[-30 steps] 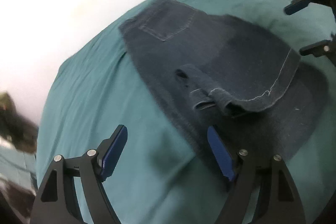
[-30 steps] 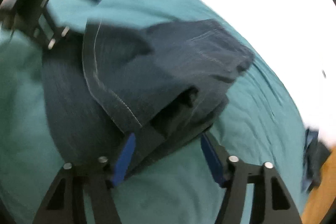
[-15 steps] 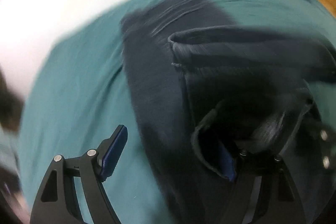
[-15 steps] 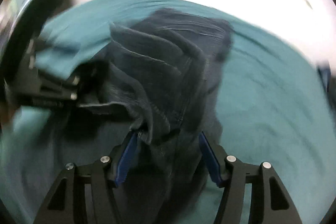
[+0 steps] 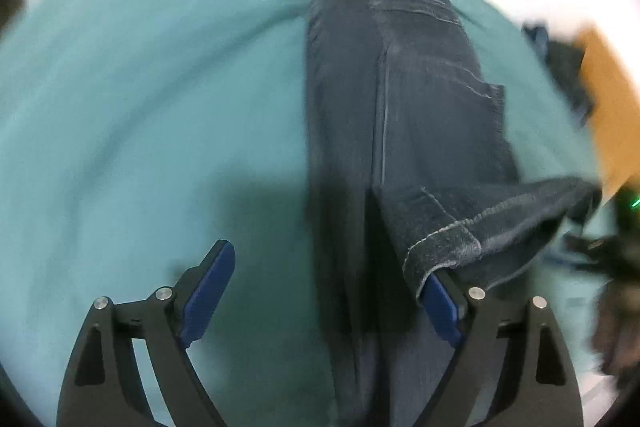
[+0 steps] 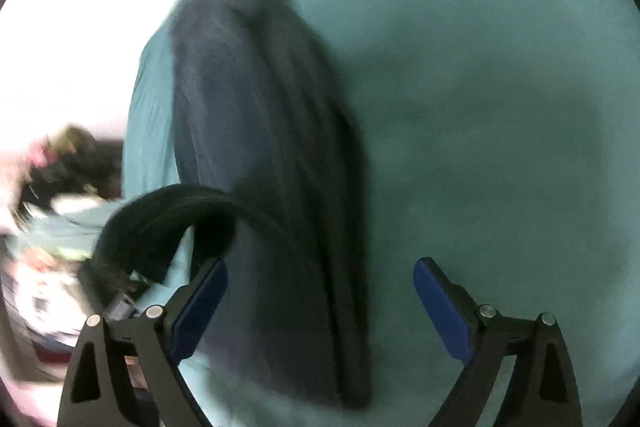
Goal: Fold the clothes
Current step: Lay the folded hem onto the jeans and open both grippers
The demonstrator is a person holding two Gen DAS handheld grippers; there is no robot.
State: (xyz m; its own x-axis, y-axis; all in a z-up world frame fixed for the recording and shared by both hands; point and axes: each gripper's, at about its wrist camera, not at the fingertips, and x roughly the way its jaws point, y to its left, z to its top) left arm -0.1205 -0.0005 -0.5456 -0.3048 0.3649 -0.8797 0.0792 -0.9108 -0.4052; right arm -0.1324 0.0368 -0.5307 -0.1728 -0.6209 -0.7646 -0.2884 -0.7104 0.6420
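Note:
Dark blue jeans (image 5: 420, 99) lie as a long, narrow folded strip on the teal sheet (image 5: 140, 87). My left gripper (image 5: 324, 291) hangs over their near end with its jaws opening. One stitched hem (image 5: 480, 231) drapes over the tip of its right finger, and the left finger is over bare sheet. In the right wrist view the jeans (image 6: 256, 131) run from top to bottom. My right gripper (image 6: 320, 307) stands over them with its jaws opening wide, and neither pad presses on the cloth. A dark curved band of cloth (image 6: 168, 199) arches by its left finger, too blurred to identify.
An orange-brown surface (image 5: 608, 99) and a dark bundle of cloth (image 5: 560, 63) lie beyond the sheet's right edge. A blurred heap of mixed things (image 6: 52, 179) sits off the sheet's left side in the right wrist view. Bright white surrounds the sheet.
Both grippers have rolled and swung across. The jeans went from a wide spread shape to a narrow lengthwise strip. The right jaws, which had denim bunched between them, now stand wide apart.

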